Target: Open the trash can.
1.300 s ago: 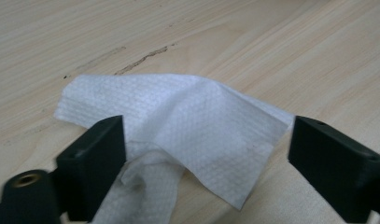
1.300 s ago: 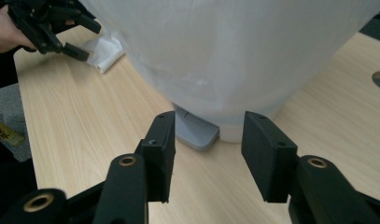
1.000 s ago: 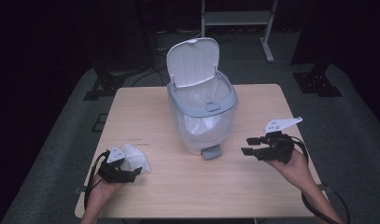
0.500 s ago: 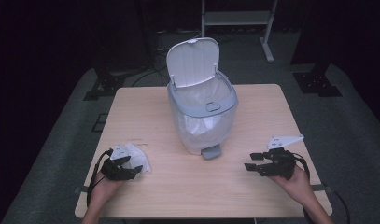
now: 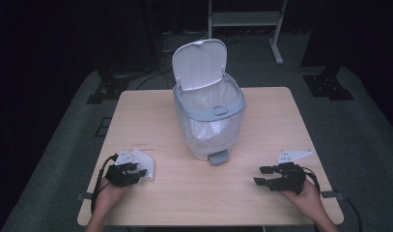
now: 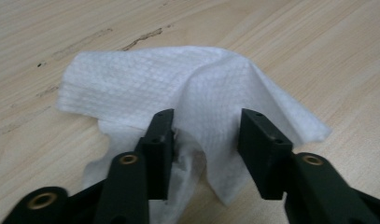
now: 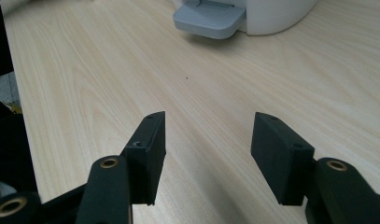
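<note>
In the high view we see a pale wooden table (image 5: pixel 150 116) with a small grey-and-white pedal bin (image 5: pixel 209 118) standing a little above the middle of the frame. Its lid (image 5: pixel 199 63) is tipped up and back, and a white liner (image 5: pixel 206 130) shows through the translucent body. The grey foot pedal (image 5: pixel 218 157) sticks out at the base toward the bottom of the frame.

At the lower left of that view we see the left gripper (image 5: pixel 131 170) in the person's left hand (image 5: pixel 106 195), reaching into a crumpled white paper towel (image 5: pixel 141 162) that lies on the table well apart from the bin. In the left gripper view the towel (image 6: pixel 187 98) spreads across the upper middle of the frame, with a raised fold running down between the 2 black jaws. The jaws stand apart; the left one touches the paper, while the right one sits just beside the fold, so we read the left gripper as released, astride the towel and not yet clamped on it.

At the lower right of the high view we see the right gripper (image 5: pixel 263 176) held in the right hand (image 5: pixel 305 193), low over bare table, with its grey 3-cornered plate (image 5: pixel 293 155) above it. In the right gripper view the right gripper (image 7: pixel 206 140) has its 2 jaws spread wide with only wood grain between them, so it is released and empty. The pedal (image 7: pixel 208 18) and the bin's rounded base (image 7: pixel 276 16) lie at the top of that frame
</note>
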Available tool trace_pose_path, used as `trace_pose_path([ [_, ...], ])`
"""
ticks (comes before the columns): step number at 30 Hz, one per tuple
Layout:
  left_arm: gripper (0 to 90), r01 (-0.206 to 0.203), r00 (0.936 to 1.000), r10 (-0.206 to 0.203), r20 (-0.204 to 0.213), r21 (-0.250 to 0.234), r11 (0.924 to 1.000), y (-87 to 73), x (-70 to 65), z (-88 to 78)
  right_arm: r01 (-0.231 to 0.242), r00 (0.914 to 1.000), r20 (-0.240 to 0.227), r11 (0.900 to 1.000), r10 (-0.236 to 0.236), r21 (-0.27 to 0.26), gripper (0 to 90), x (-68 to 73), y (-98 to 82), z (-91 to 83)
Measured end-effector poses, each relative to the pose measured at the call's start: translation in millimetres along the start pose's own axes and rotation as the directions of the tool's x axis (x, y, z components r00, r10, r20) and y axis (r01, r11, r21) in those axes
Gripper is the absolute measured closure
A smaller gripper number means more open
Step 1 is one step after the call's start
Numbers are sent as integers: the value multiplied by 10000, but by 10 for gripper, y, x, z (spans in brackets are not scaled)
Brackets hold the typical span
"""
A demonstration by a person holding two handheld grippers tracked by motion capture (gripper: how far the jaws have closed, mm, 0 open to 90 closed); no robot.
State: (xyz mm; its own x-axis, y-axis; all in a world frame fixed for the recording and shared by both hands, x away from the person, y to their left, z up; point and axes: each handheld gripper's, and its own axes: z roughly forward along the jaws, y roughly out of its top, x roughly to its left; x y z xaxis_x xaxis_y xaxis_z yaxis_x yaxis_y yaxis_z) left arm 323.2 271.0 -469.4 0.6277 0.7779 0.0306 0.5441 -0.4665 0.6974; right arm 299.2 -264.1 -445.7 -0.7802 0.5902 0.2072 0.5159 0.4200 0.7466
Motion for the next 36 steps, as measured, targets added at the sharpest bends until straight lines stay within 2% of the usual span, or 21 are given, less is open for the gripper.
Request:
trace_pose_path([
  [4, 691, -147, 9998, 147, 96, -1, 9999, 12, -2, 3, -38, 10000, 22, 10000, 38, 48, 432, -11, -32, 22],
  [12, 831, -253, 9997, 253, 44, 8, 9997, 17, -8, 4, 116, 9998, 167, 9999, -117, 104, 399, -19, -62, 35],
  [17, 845, -133, 9993, 130, 348, 88, 9999, 28, 7, -3, 88, 9997, 235, 9999, -91, 97, 391, -36, -84, 22],
  [24, 848, -178, 9970, 168, 751, 139, 9997, 63, -31, -6, 115, 9992, 380, 9999, -112, -76, 371, -55, -83, -27],
  [36, 847, -229, 9930, 221, 1162, 56, 9997, 197, -16, -119, 218, 9986, 476, 9998, -218, 8, 324, -71, -90, -25],
])
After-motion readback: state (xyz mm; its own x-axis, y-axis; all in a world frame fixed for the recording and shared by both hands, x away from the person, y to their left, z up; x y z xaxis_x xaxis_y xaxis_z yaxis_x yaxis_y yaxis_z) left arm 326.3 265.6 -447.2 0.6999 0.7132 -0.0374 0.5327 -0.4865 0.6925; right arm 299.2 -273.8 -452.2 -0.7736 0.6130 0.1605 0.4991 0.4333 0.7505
